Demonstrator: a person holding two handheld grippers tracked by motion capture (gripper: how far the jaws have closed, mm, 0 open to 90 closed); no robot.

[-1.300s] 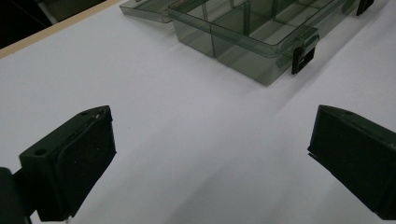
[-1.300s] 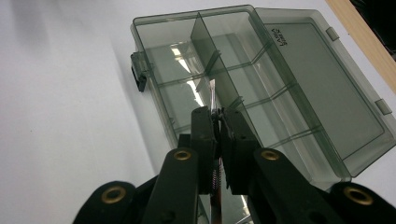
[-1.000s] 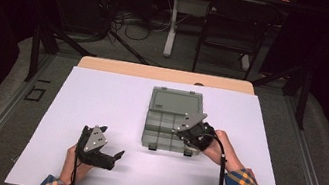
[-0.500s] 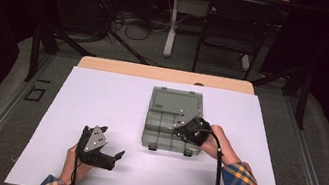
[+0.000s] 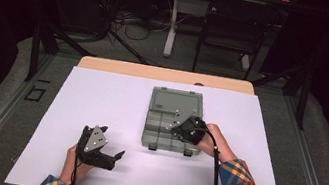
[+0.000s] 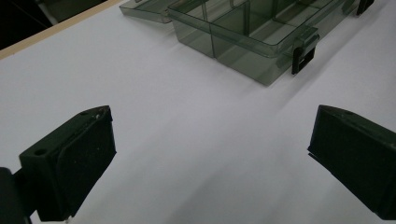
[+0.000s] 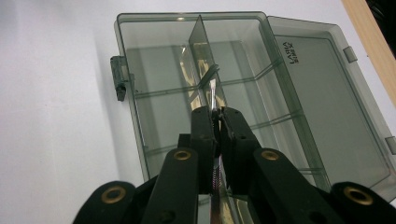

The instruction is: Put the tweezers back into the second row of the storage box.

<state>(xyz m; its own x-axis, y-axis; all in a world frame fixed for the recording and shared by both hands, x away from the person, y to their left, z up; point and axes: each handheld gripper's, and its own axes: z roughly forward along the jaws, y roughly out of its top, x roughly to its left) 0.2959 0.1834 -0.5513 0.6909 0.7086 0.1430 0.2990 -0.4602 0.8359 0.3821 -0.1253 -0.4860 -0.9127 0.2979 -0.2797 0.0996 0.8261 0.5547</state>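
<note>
While the left hand-held gripper (image 5: 106, 156) rests on the white sheet (image 5: 99, 107) covering the desk (image 5: 165, 74), its jaws stand wide apart with nothing between them, and its own view shows only bare sheet in the gap. It sits near the front edge, well apart from the box. The right hand-held gripper (image 5: 178, 127) hangs over the open clear plastic box (image 5: 173, 105), which lies on the sheet right of the middle, its lid (image 7: 327, 74) folded back flat toward the far side. In the right gripper view, the jaws are pinched nearly together on a thin clear divider (image 7: 201, 51) (the metallic glint at the pads belongs to its edge, as far as I can tell). That divider stands upright inside the box, running lengthwise between the compartments, its lower part caught between the pads. A dark latch (image 7: 120, 84) sticks out from the box's front wall.
</note>
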